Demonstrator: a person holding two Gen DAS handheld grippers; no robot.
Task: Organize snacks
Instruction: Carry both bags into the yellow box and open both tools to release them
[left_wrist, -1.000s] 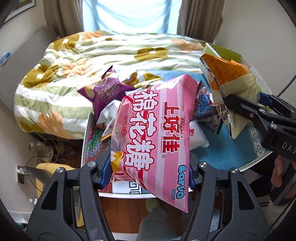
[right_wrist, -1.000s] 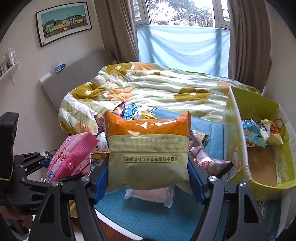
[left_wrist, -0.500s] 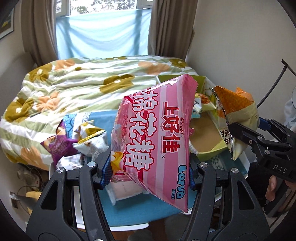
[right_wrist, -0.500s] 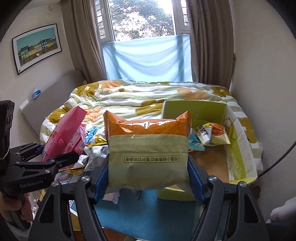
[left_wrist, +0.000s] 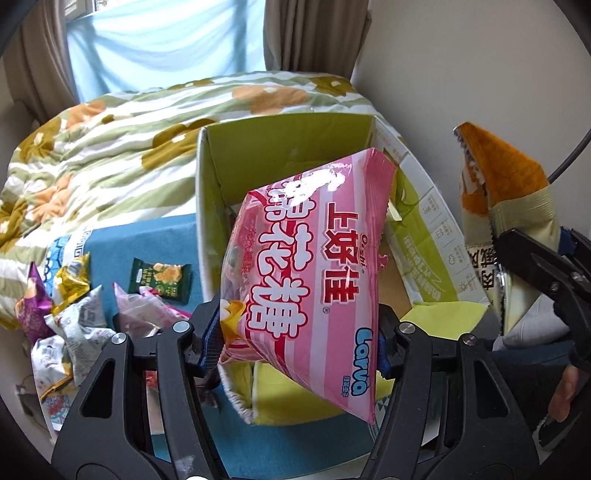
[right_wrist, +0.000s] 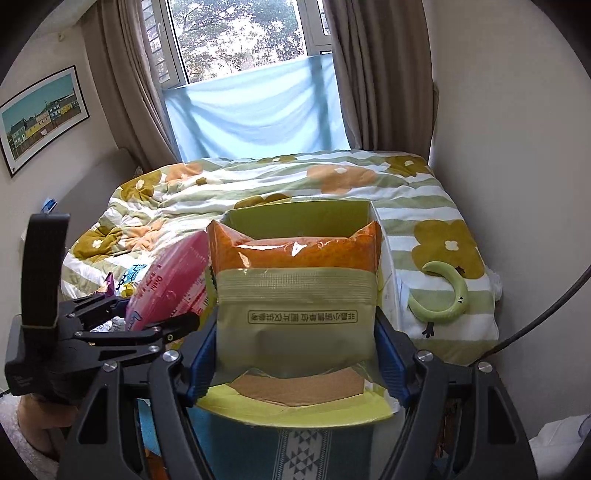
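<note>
left wrist: left tool (left_wrist: 299, 339) opening, pink bag (left_wrist: 306, 273) between.

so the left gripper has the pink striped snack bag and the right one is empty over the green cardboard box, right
Not quite. The right gripper is not empty: the right wrist view shows it clamped on an orange and olive snack bag. The left gripper does hold the pink striped snack bag, over the green cardboard box.

Ahead of me a bed (right_wrist: 258, 192) lies under a green-striped quilt with orange and mustard flowers. Behind it, daylight comes through a window (right_wrist: 240, 33) flanked by brown curtains (right_wrist: 380, 74). A framed picture (right_wrist: 40, 114) hangs on the pale left wall.
</note>
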